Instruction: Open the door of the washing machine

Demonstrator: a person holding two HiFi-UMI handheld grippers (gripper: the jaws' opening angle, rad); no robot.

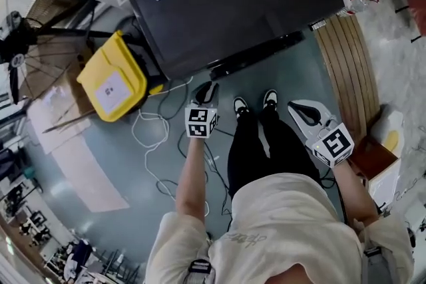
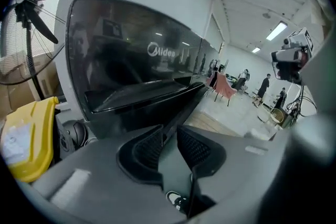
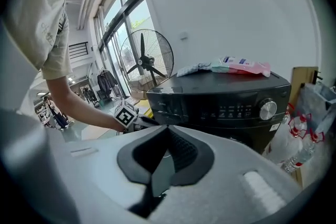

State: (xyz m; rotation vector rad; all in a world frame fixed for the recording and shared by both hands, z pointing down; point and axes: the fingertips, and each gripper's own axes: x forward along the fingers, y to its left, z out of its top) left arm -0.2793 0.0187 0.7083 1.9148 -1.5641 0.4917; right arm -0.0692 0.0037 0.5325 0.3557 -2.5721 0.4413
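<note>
Before the washing machine [image 1: 226, 16], the left gripper [image 1: 208, 90] hovers by its door [image 2: 136, 94], jaws narrowly parted and empty. The right gripper [image 1: 301, 112] holds its jaws together. Next, likely, the left must grip the door's edge.

Cream T-shirt [image 1: 286, 223], black trousers [image 1: 256, 149]; left tongs [image 1: 210, 86] and right tongs [image 1: 296, 108] are grey.

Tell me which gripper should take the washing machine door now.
Left. The left gripper sits close to the washing machine door, jaws apart and aimed at it; the right gripper hangs farther back, jaws together.
</note>
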